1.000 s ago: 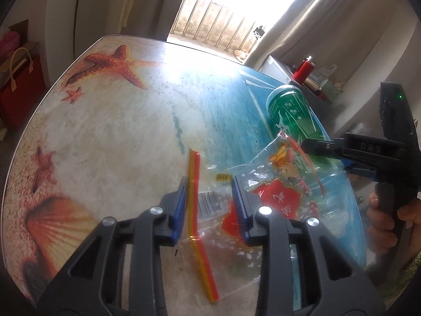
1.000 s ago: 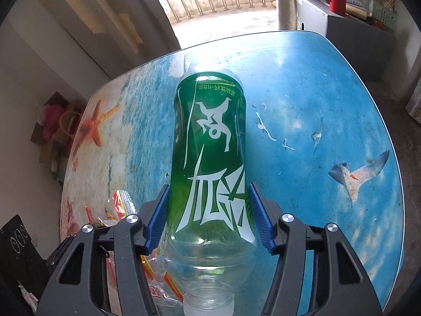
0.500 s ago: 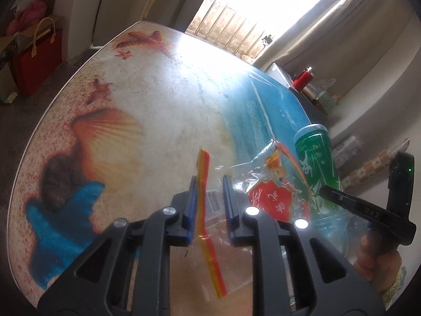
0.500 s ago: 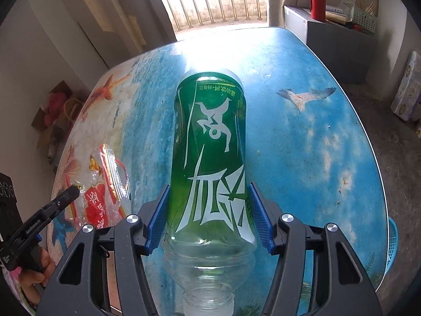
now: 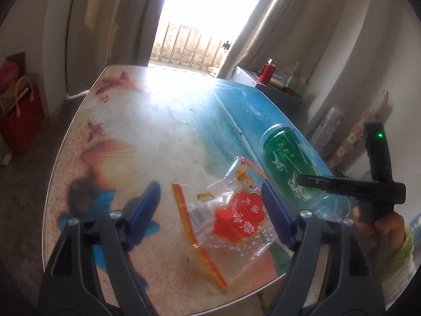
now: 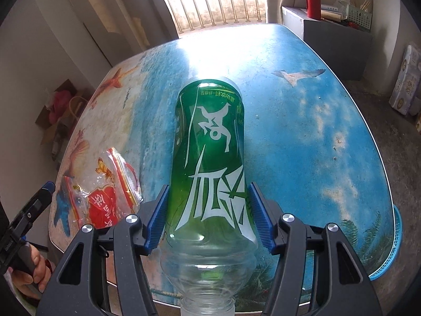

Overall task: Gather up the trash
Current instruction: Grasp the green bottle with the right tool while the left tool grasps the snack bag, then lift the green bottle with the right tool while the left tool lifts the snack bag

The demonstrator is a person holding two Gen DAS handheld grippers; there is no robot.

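A clear plastic bag (image 5: 223, 218) with a red and yellow zip strip and a red print lies near the front edge of the beach-print table (image 5: 158, 131). My left gripper (image 5: 213, 210) is open above it, one finger on each side, not touching. The bag also shows in the right wrist view (image 6: 105, 192). My right gripper (image 6: 210, 216) is shut on a green plastic bottle (image 6: 210, 152), held above the table with its open neck toward the camera. The bottle also shows in the left wrist view (image 5: 286, 166).
A blue basket (image 6: 389, 250) sits beside the table's right edge. A grey cabinet (image 6: 336, 36) with a red flask (image 6: 313, 2) stands behind the table. A red paper bag (image 5: 21, 121) stands on the floor at the left.
My left gripper let go of the plastic bag, opened wide and pulled back; the bag now lies on the table. My right gripper keeps the bottle and has lifted it slightly.
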